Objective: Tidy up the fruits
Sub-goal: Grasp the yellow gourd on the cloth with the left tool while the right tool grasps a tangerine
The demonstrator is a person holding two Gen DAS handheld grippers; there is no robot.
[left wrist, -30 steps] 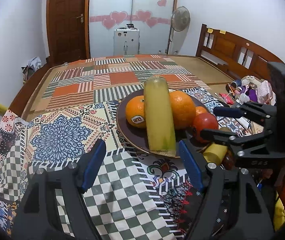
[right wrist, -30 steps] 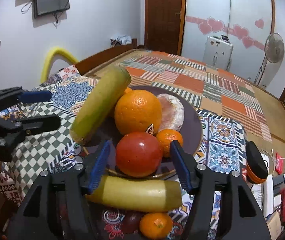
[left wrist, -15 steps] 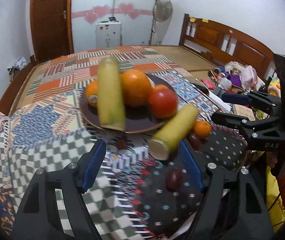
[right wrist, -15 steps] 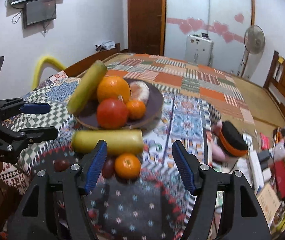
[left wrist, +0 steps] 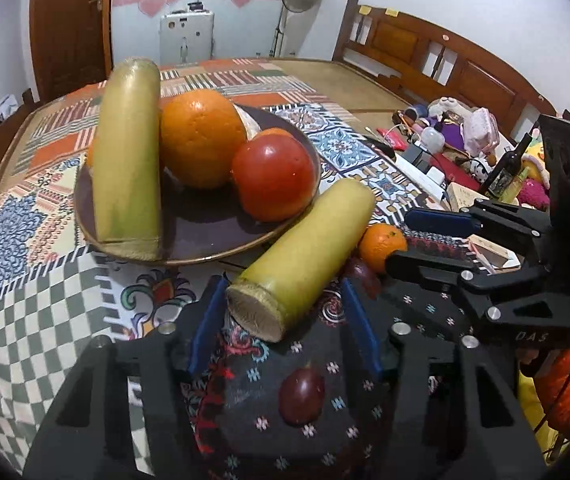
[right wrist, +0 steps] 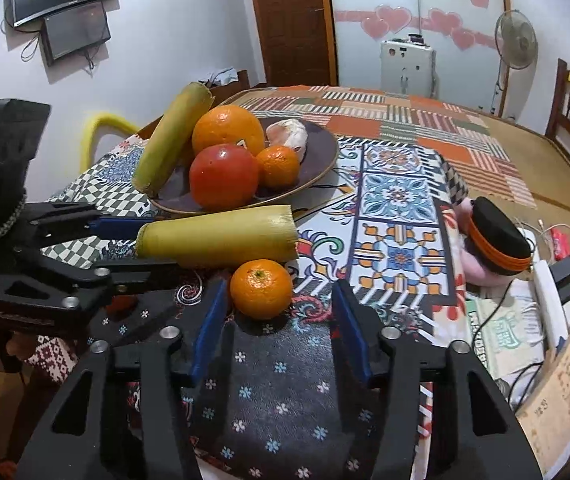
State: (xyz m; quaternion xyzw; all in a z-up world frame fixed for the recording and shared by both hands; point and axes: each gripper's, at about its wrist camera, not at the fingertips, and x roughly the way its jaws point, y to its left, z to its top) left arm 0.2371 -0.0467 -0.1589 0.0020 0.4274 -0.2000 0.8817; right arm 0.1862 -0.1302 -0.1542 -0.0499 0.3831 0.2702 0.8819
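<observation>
- Fruits are split between a dark plate (left wrist: 205, 240) and the patterned cloth (left wrist: 25, 320) just in front of it, all on the bed.
- The yellow-green cane piece (left wrist: 305, 256) lies on the cloth with its cut end sitting between the left gripper (left wrist: 283, 324) fingers, closer to the left-hand one. Can't tell if a pad actually touches it.
- A small mandarin (right wrist: 261, 289) sits right between the tips of the right gripper (right wrist: 281, 324), with daylight on both sides.
- A dark purple grape-ish fruit (left wrist: 301, 394) lies on the dark cloth well inside the left gripper's frame, and another dark one (left wrist: 359, 272) is tucked beside the cane and the mandarin.
- On the plate: a second cane piece (left wrist: 129, 160) leaning on a big orange (left wrist: 201, 138), a glossy red tomato-looking fruit (left wrist: 273, 178), another small mandarin (right wrist: 278, 166) and a pale peeled thing (right wrist: 289, 134) at the back.
- The cane pieces are smooth with flat, fibrous cut ends; the oranges have dimpled skin.
- Left gripper's jaws are spread wide and not clamping anything.
- Right gripper's jaws are wide too, gripping nothing, mandarin loose in the gap.
</observation>
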